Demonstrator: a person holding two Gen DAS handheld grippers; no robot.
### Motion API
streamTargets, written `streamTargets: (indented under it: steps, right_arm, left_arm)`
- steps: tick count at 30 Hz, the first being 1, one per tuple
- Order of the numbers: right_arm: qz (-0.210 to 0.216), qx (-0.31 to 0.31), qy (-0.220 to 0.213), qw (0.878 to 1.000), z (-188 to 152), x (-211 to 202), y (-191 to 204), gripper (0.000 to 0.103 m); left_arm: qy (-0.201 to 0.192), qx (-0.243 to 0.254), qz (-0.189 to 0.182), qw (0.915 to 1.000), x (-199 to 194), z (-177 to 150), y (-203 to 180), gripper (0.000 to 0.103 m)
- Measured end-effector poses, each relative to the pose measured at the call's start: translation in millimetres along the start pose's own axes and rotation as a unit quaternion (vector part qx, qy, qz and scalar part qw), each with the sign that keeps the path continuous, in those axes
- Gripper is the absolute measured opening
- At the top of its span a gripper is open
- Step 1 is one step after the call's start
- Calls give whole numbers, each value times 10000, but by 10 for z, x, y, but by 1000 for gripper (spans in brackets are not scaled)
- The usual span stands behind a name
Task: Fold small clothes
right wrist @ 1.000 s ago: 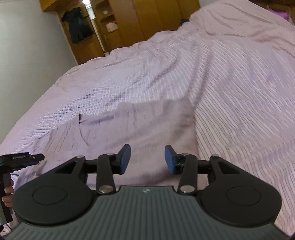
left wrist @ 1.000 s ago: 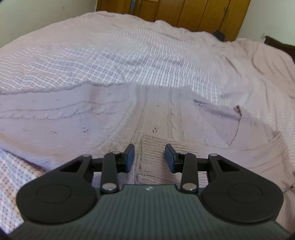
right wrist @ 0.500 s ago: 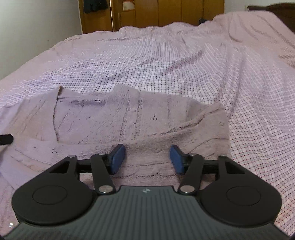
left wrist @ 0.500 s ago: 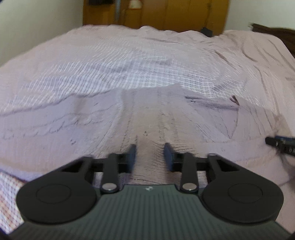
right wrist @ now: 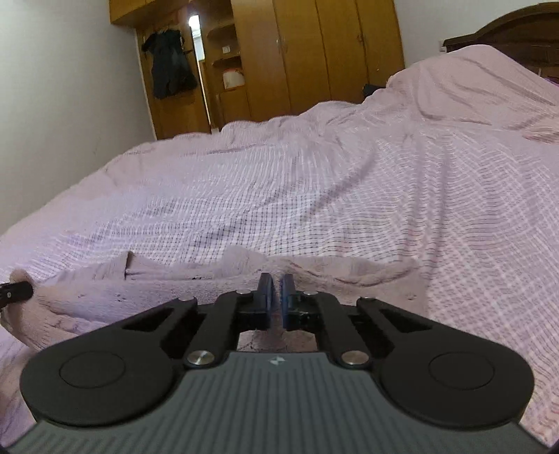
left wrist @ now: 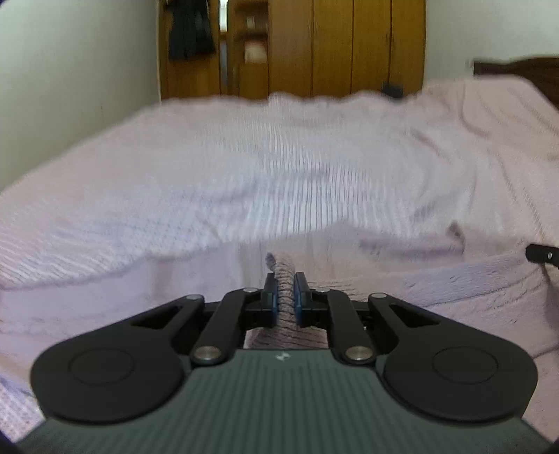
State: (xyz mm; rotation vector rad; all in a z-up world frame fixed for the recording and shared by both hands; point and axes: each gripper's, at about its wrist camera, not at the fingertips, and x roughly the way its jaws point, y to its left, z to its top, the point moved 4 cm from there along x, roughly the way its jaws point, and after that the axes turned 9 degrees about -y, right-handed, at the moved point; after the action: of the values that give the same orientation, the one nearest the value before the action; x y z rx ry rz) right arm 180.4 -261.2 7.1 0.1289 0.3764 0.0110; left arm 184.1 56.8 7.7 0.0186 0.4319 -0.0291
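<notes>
A small lilac knitted sweater (left wrist: 454, 279) lies flat on the bed close in front of both grippers; it also shows in the right wrist view (right wrist: 157, 283). My left gripper (left wrist: 283, 295) is shut on a pinched fold of the sweater's ribbed hem, which sticks up between the pads. My right gripper (right wrist: 275, 297) is shut low on the sweater's near edge, with the fabric barely visible between the pads. The tip of the right gripper (left wrist: 541, 254) shows at the right edge of the left wrist view; the left gripper's tip (right wrist: 14, 297) shows at the left edge of the right wrist view.
A pink checked bedspread (right wrist: 349, 195) covers the whole bed beyond the sweater. Wooden wardrobes (right wrist: 332, 52) and a hanging dark garment (right wrist: 171, 66) stand at the far wall. A dark headboard (right wrist: 506, 31) is at the far right.
Both grippers have dropped low to the sweater's near edge and closed from open. The left now pinches the ribbed hem; the right pinches the edge further right.
</notes>
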Motion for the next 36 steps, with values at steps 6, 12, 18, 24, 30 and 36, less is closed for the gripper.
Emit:
streamTargets:
  steps: [6, 12, 18, 24, 30, 36]
  right_arm:
    - [-300, 299, 114, 9990, -67, 16, -125, 28]
    - [-688, 244, 231, 9971, -130, -96, -439, 43]
    - [-832, 819, 444, 9922, -222, -77, -706, 44]
    - [-660, 940, 380, 9927, -113, -424, -580, 49]
    - [-333, 951, 197, 9947, 1, -932, -302, 65]
    - [5, 688, 225, 9974, -60, -1375, -14, 73]
  left_arm:
    - [381, 28, 173, 9991, 208, -124, 89, 36]
    - [467, -318, 43, 9984, 214, -161, 212, 40]
    - [548, -528, 165, 9970, 11, -46, 262, 46]
    - [593, -493, 301, 9966, -278, 104, 424, 59]
    - [741, -580, 647, 9935, -526, 168, 711, 72]
    - [803, -678, 1085, 9885, -747, 172, 1140, 73]
